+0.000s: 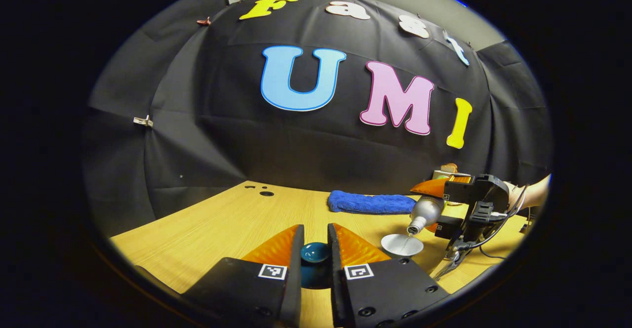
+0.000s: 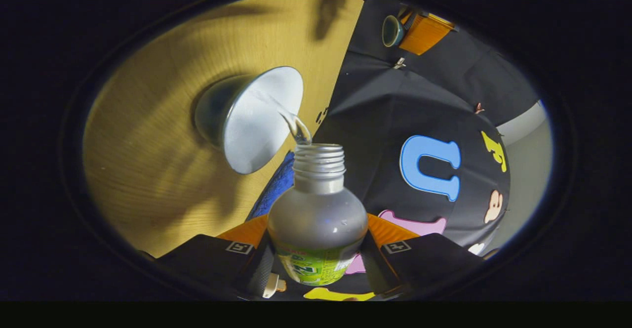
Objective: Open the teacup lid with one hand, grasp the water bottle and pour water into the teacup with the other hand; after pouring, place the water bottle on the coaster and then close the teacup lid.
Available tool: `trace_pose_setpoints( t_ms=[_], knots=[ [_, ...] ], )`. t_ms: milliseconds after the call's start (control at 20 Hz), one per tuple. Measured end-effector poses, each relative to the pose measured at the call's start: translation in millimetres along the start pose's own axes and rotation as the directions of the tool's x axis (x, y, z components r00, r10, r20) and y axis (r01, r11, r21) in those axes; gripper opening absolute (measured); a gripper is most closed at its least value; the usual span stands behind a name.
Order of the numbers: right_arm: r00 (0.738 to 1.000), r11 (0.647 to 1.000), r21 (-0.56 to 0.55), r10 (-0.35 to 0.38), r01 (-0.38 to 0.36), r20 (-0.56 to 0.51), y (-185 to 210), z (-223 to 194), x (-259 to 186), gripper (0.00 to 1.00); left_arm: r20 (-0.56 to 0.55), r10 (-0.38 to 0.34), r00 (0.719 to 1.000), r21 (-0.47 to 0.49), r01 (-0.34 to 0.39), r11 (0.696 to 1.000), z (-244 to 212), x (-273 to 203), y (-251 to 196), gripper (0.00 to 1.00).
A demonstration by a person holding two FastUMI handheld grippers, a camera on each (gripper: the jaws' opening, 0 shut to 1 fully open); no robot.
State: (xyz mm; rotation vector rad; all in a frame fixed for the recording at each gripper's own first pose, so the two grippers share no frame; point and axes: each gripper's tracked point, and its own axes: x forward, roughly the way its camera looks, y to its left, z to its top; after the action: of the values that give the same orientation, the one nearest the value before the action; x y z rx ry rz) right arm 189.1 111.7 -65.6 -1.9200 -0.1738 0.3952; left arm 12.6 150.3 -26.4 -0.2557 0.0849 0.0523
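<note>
In the left gripper view my left gripper (image 1: pixel 316 249) is shut on the dark teal teacup lid (image 1: pixel 315 252), held above the wooden table (image 1: pixel 222 224). To the right the right gripper (image 1: pixel 447 204) holds the clear water bottle (image 1: pixel 425 213) tipped mouth-down over the open white-lined teacup (image 1: pixel 401 244). In the right gripper view my right gripper (image 2: pixel 318 249) is shut on the water bottle (image 2: pixel 318 219), and a thin stream of water (image 2: pixel 296 123) runs from its mouth into the teacup (image 2: pixel 256 118). The left gripper (image 2: pixel 419 31) with the lid (image 2: pixel 392 30) shows far off.
A folded blue towel (image 1: pixel 371 202) lies at the back of the table near the black cloth wall. A hand and wrist (image 1: pixel 531 194) hold the right gripper at the table's right edge, with cables hanging below it.
</note>
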Motion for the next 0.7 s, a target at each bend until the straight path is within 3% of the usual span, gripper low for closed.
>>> trace_pose_setpoints(
  t_ms=[250,700],
  knots=[
    [1.0,0.999,-0.042,-0.024,0.024,0.007,-3.8,0.0,-0.5,0.76,0.003,0.002,1.0,0.004,-0.002,1.0,1.4,-1.8,0.0,0.29],
    [0.998,0.994,-0.099,-0.038,0.042,0.044,-8.9,4.1,2.1,0.79,0.004,-0.005,1.0,0.002,0.005,1.0,3.1,-5.7,-1.8,0.28]
  ],
)
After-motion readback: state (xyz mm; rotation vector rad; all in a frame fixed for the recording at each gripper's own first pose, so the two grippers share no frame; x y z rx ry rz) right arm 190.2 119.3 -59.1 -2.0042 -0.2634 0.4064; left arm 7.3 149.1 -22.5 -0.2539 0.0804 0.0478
